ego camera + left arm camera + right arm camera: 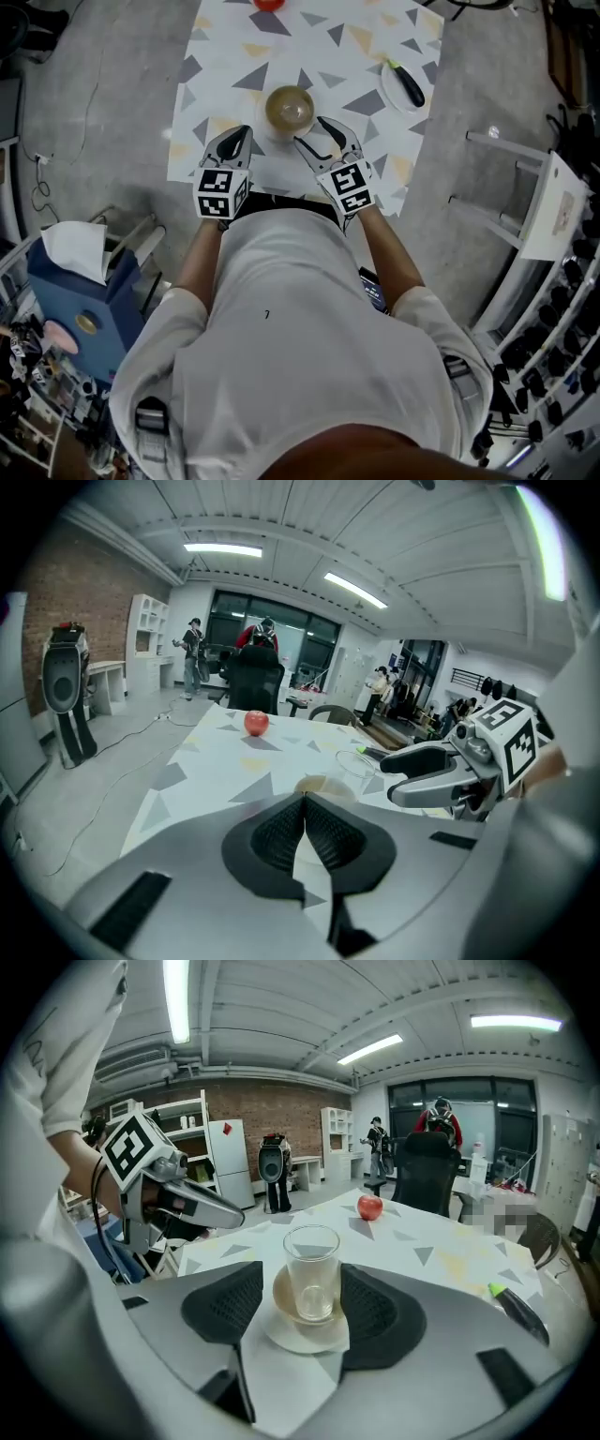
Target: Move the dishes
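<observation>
Framing the glass (312, 1274) on its saucer (302, 1337) dead ahead btwn wide-apart jaws, pads not touching, right gripper (312, 132) looks better lined up; left gripper (241, 134), jaws together, has it ahead-right, near table (281, 49) edge.

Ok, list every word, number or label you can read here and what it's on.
No readable text.
Cubes on the left gripper and right gripper: black-and-white square marker patterns, no letters.
Person's white shirt: one small dark mark, too small to read.
</observation>
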The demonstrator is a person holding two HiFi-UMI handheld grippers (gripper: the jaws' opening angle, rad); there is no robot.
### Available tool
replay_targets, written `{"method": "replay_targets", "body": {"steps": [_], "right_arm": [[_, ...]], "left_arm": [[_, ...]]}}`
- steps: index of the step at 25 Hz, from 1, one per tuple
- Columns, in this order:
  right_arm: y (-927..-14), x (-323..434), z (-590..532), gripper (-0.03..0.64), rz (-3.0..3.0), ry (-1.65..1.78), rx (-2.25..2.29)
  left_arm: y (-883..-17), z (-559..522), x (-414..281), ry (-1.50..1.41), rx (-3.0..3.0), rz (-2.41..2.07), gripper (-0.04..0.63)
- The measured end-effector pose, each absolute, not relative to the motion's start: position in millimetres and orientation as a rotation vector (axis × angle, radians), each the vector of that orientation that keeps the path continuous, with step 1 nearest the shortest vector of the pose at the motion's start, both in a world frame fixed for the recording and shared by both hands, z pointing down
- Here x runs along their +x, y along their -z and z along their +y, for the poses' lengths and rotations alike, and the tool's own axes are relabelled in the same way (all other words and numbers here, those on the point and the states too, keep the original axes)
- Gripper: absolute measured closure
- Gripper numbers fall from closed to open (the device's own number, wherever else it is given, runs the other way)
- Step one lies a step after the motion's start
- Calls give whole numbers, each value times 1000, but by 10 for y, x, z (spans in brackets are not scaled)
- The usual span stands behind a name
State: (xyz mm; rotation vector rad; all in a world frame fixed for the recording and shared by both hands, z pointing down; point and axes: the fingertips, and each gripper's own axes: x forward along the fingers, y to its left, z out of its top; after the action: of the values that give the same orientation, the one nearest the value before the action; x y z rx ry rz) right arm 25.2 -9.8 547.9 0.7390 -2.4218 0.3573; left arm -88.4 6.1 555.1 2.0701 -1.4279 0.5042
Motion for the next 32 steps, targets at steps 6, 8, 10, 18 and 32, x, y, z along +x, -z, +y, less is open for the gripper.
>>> {"method": "replay_targets", "body": {"steps": [6,8,10,18,32], "right_arm": [[-5676,89,-239,325,-2433,-328,620],[-5718,22,-280,311,-2437,-323,598],[-5769,-29,-326,302,-2438,-314,586],[-5884,-187,-437,296,-2437,-309,582],[-5917,-235,-488,339,-2426,-302,638]], "left_arm": [[-5547,179,-1091,-501,1967,-1547,575],[-5538,242,-1158,-497,1943,-1575,575],[-5536,301,-1212,-495,1917,-1598,575],[-5537,483,-1382,-488,1863,-1636,575],[-5497,499,-1360,-480,1895,-1626,575]]}}
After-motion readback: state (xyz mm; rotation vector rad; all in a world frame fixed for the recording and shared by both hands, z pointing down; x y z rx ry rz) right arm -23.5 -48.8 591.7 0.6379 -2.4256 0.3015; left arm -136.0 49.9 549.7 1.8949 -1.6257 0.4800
